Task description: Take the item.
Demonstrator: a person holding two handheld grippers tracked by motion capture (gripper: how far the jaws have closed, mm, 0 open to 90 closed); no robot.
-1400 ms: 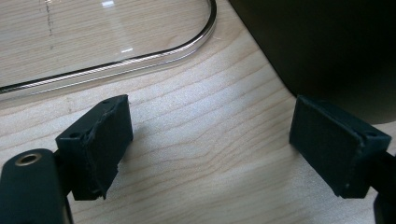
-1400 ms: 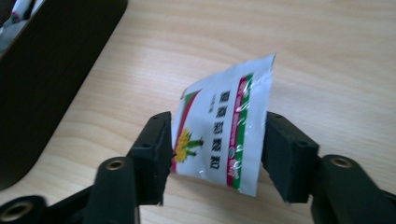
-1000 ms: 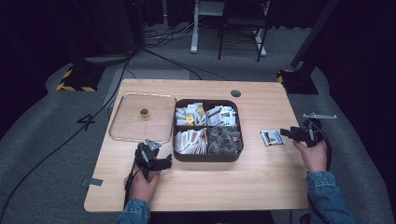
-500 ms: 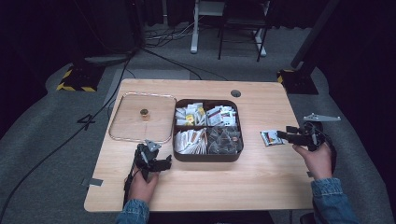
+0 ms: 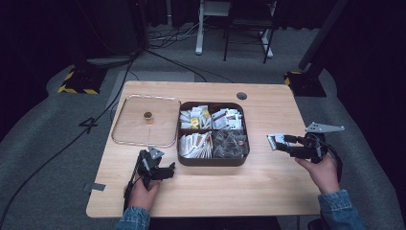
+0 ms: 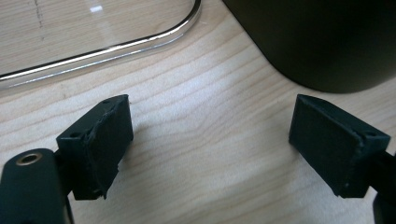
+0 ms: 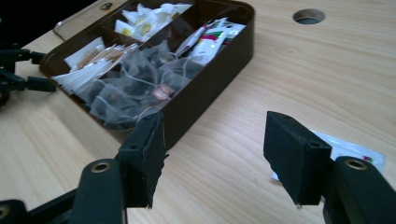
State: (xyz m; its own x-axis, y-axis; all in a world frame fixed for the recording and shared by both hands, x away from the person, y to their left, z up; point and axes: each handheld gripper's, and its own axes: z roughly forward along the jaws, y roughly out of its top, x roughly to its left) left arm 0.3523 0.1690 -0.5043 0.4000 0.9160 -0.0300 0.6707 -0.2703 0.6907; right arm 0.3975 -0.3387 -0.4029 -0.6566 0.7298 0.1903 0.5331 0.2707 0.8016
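1. In the high view the bench (image 5: 268, 191) is evenly lit from above, while the surrounding room falls into deep darkness.
2. The clear lid (image 6: 107, 46) catches a bright glare streak.
3. The right gripper view blurs toward the far box (image 7: 224, 60).

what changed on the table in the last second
The right gripper and its hand drew back from the box, jaws open, off the sachet. The left gripper, lid and box stayed put.
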